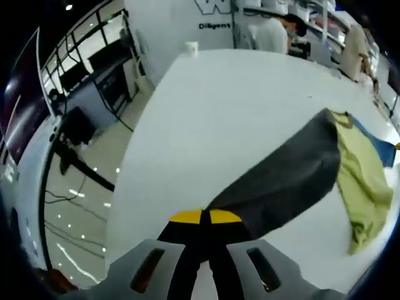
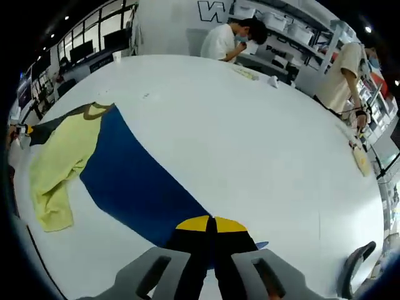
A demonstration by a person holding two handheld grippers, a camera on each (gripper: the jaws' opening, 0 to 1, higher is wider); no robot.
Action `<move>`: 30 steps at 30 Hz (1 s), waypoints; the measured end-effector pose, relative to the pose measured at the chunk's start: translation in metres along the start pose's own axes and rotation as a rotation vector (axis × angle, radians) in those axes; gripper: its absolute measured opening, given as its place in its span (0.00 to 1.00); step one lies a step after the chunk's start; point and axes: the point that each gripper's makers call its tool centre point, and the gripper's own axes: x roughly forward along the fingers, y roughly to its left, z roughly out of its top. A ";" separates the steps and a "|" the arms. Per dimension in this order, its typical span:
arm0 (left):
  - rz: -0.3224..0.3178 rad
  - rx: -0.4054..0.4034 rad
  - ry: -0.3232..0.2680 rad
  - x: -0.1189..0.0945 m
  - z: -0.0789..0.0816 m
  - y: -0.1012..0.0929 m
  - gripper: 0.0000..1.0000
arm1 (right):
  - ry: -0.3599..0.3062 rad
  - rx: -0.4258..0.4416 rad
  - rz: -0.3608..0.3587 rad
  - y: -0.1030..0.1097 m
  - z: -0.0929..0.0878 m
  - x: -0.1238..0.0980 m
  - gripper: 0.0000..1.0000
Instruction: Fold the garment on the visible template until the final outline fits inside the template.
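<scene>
Both my tools clamped on cloth over the white tabletop.

My left tool (image 1: 206, 220) has its yellow-tipped jaws pressed together on a corner of the dark grey fabric (image 1: 287, 178); my right tool (image 2: 212, 225) is likewise closed on the blue fabric (image 2: 134, 184). Both stretch as smooth, taut bands toward the yellow-green garment (image 2: 59, 165), which lies crumpled and soft on the round white tabletop (image 2: 250, 144), its dark collar uppermost. A white cup (image 1: 191, 48) stands at the far edge.
</scene>
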 end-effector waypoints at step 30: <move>0.195 -0.154 -0.007 -0.013 0.004 0.041 0.21 | 0.061 -0.006 -0.015 -0.010 -0.010 -0.007 0.11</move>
